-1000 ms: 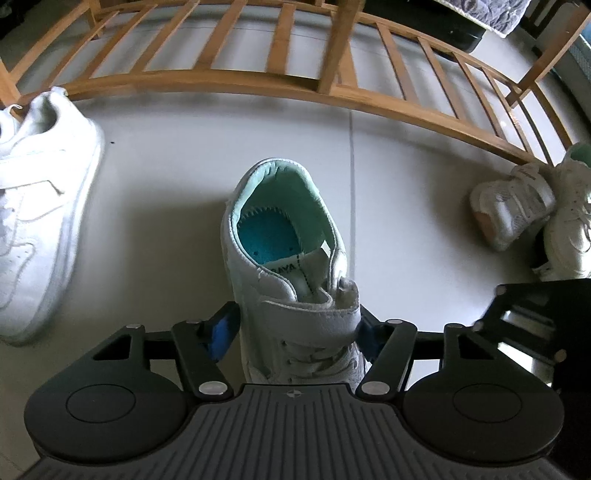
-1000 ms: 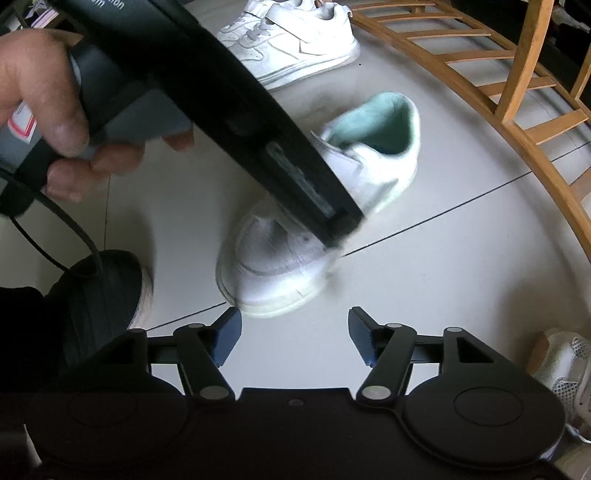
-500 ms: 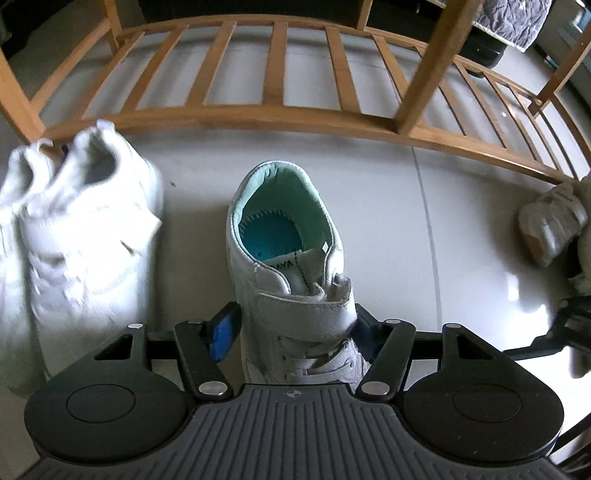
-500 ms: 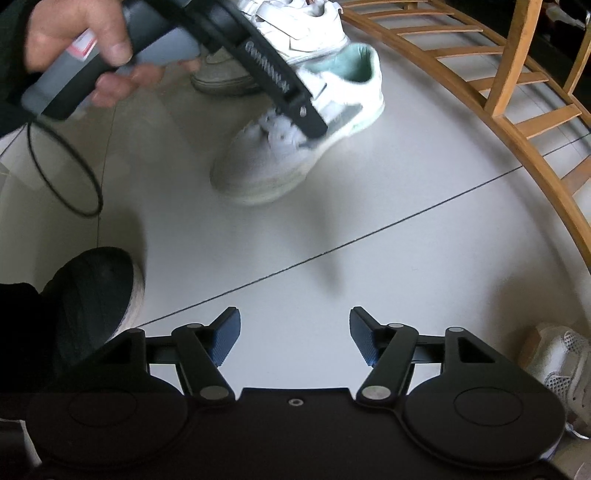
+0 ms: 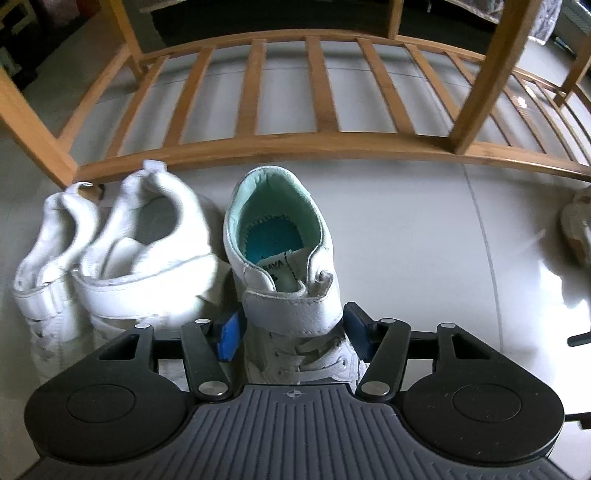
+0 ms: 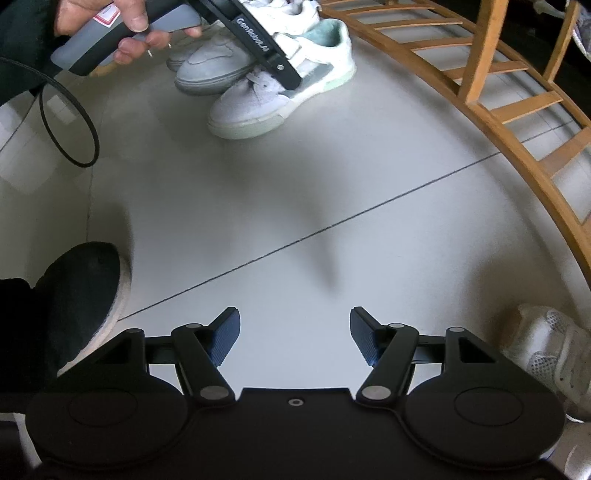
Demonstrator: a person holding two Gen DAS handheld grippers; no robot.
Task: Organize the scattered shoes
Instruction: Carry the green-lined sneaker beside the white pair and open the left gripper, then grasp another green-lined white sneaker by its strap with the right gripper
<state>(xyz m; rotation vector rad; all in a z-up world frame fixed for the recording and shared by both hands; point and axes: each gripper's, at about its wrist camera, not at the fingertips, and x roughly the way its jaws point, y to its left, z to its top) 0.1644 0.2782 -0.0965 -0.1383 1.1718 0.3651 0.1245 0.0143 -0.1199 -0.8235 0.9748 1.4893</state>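
A white strap sneaker with mint lining (image 5: 280, 266) stands on the floor, heel toward the wooden rack (image 5: 288, 144). My left gripper (image 5: 291, 332) grips it across the strap, and its jaws are closing on the sneaker's sides. A pair of white sneakers (image 5: 140, 266) stands just left of it, almost touching. In the right wrist view the same sneaker (image 6: 314, 85) sits far off under the left gripper (image 6: 284, 70). My right gripper (image 6: 295, 339) hovers open over bare floor with nothing between its fingers.
A grey mesh sneaker (image 6: 550, 354) lies at the right by the rack (image 6: 517, 122); it shows in the left wrist view as a mesh shoe (image 5: 576, 229). A person's black shoe (image 6: 85, 291) stands at the left. A black cable loop (image 6: 66, 122) hangs from the hand (image 6: 122, 22).
The left gripper has carried the mint-lined sneaker leftward until it stands beside the white pair, close to the rack. The right gripper has stayed put.
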